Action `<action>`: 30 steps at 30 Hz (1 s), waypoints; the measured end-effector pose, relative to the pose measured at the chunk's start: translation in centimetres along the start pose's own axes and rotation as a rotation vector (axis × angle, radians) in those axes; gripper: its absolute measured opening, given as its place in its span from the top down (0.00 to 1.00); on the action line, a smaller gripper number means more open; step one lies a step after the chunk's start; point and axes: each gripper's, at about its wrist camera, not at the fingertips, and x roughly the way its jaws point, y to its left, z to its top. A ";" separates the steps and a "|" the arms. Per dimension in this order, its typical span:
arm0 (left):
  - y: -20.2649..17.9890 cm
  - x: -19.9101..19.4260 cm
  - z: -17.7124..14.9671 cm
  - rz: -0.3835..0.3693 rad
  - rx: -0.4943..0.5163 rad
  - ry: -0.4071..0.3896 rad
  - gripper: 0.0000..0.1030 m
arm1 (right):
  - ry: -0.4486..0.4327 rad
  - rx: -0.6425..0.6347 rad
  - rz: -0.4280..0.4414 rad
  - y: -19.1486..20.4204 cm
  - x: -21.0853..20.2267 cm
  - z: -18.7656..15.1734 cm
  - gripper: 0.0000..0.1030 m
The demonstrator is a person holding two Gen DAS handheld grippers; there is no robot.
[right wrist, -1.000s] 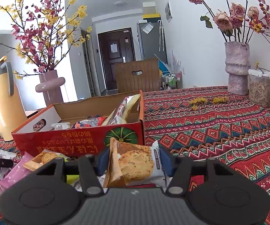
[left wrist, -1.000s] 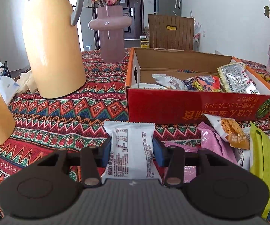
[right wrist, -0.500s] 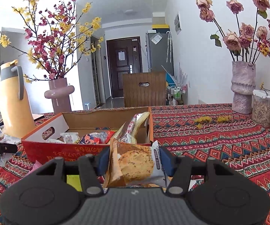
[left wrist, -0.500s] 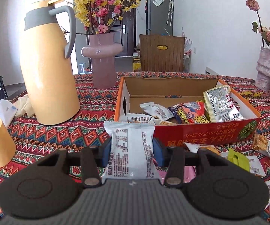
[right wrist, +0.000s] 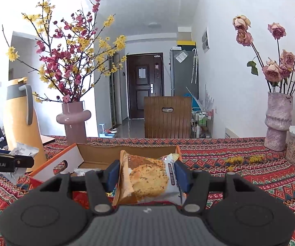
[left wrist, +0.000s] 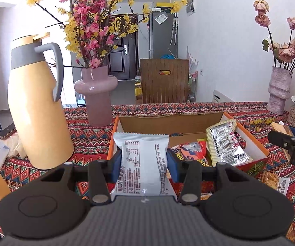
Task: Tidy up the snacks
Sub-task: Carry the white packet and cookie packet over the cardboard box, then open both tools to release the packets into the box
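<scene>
left gripper [left wrist: 143, 163]: fingers [left wrist: 116, 165] clamped on the long sides of a white snack pack [left wrist: 143, 164], held flat so it should drop in flat, I reckon.
white snack pack vs fingers: squeezed right between the two blue pads, its top edge sticking out past the tips, hanging over the near left corner of the box [left wrist: 256, 143].
right gripper [right wrist: 147, 175]: fingers [right wrist: 113, 173] pinching a cookie pack [right wrist: 149, 181] by its sides (orange end to the left), held above the box's [right wrist: 69, 160] near right corner.
box: open cardboard tray on the surface [left wrist: 90, 141], mid-way across, already holding a silver pack [left wrist: 225, 143] leaning on the right wall and some colourful ones.
loose snacks: a few packs [left wrist: 276, 181] left on the surface outside the box's right end.
my guess: both packs are up high to clear the rim before letting go.
</scene>
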 end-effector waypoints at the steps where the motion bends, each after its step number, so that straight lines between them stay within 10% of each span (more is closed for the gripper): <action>1: -0.1 0.1 0.2 -0.002 -0.001 -0.004 0.55 | -0.002 -0.004 0.003 0.2 0.3 0.2 0.46; 30: 0.7 8.7 -0.3 -0.005 -0.054 0.022 0.56 | 0.124 -0.034 0.020 2.2 10.3 -0.9 0.46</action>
